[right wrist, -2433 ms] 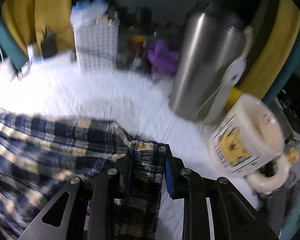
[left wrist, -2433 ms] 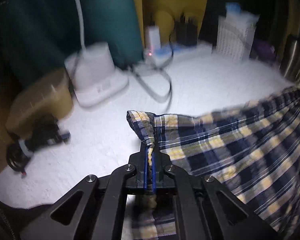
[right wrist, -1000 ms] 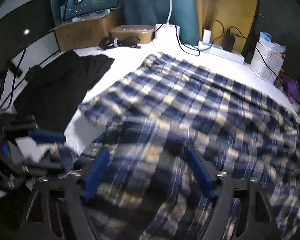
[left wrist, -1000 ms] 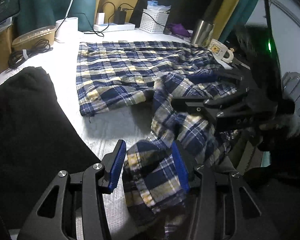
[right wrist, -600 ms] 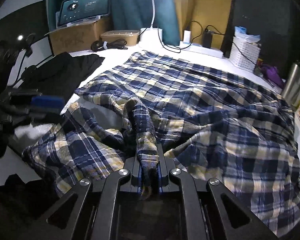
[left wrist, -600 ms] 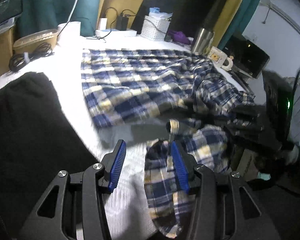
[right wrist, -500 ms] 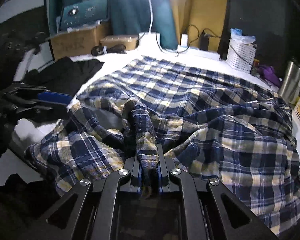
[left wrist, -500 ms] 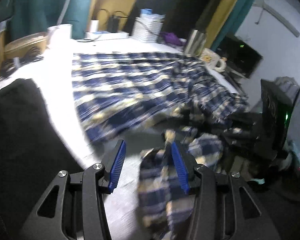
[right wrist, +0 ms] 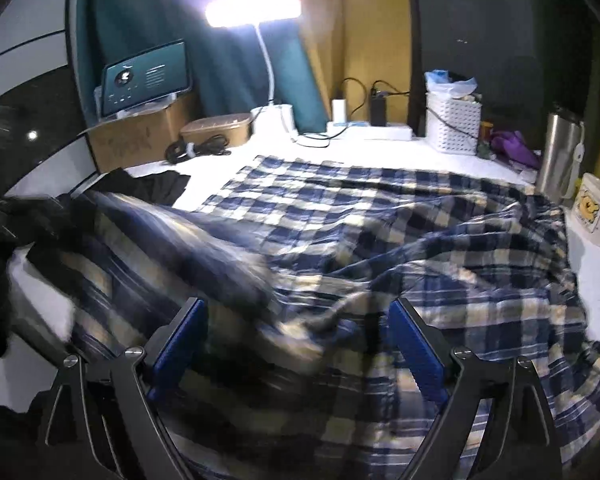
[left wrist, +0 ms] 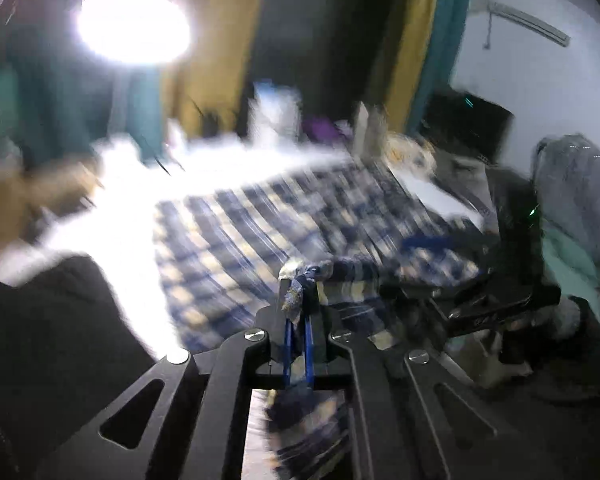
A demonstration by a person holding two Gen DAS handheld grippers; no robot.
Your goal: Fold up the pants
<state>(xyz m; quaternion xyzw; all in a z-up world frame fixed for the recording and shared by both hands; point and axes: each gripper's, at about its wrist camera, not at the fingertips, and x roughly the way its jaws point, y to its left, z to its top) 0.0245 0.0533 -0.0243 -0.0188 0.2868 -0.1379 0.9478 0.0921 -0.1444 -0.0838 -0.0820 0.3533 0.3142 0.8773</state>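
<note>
Plaid pants [right wrist: 380, 240] bunched hem clamped between left gripper [left wrist: 298, 320] fingers, just closed; right gripper [right wrist: 298, 344] fingers, just opened, straddle loose fabric.

My work surface — a white table [right wrist: 204, 184]: plaid pants [right wrist: 380, 220] spread across it, black garment [right wrist: 152, 186] at left, cable coil [right wrist: 196, 148], white basket [right wrist: 454, 122], steel flask [right wrist: 560, 152], mug [right wrist: 594, 208] — lamp base [right wrist: 274, 118] at back.
</note>
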